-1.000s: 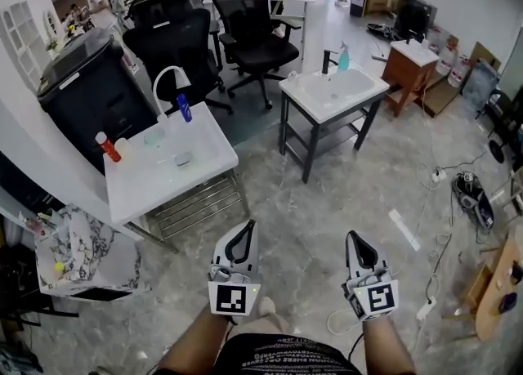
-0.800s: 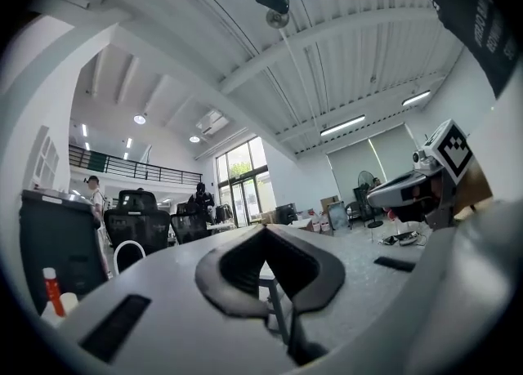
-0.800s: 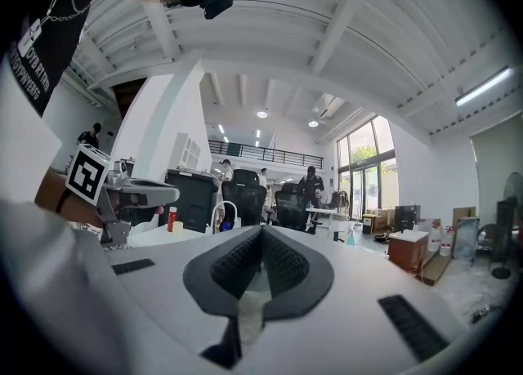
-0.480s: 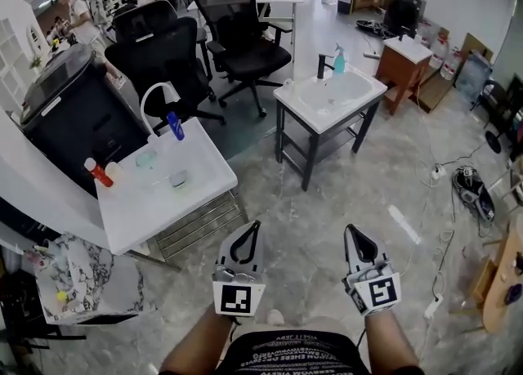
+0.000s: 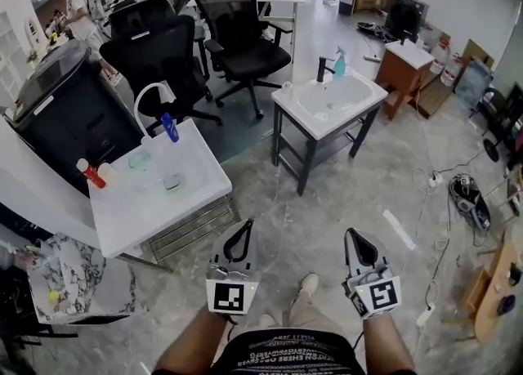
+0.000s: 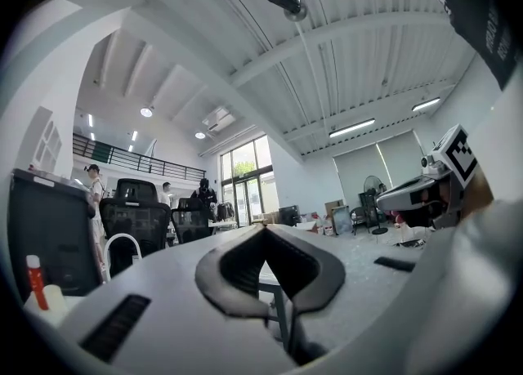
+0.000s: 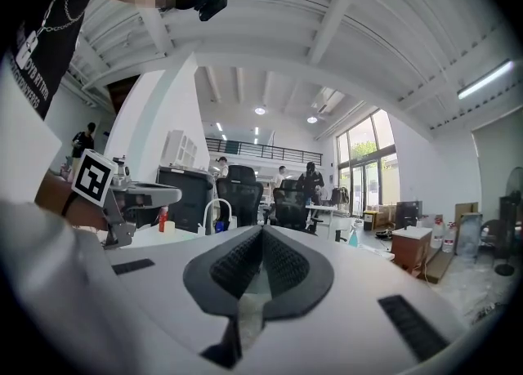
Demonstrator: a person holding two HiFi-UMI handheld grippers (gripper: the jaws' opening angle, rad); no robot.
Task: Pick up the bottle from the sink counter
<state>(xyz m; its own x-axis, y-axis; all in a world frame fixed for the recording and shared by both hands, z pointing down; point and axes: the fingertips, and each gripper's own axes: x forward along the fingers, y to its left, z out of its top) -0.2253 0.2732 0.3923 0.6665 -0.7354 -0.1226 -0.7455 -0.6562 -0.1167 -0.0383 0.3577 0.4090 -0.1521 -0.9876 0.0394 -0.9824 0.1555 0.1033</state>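
Note:
A teal spray bottle [image 5: 338, 61] stands by the black tap at the back of the white sink counter [image 5: 359, 97] in the middle of the room; the right gripper view shows the teal spray bottle [image 7: 353, 238] small and far off. On the nearer white sink counter [image 5: 196, 189] at the left stand a blue bottle [image 5: 169, 127] and a red bottle [image 5: 90, 174]. My left gripper [image 5: 247, 224] and right gripper [image 5: 351, 235] hang low over the floor, well short of both counters. Both are shut with nothing between the fingers.
Black office chairs [image 5: 245, 38] stand behind the sinks and a large black bin [image 5: 65, 116] sits left of the near counter. A wooden cabinet [image 5: 409, 71] is at the right, with cables [image 5: 466, 194] on the marble floor. A marble-topped stand [image 5: 69, 283] is at lower left.
Both grippers have been carried forward across the floor; the counters have drifted nearer and leftward in the head view. A shoe now shows between the grippers. Both jaws stay shut.

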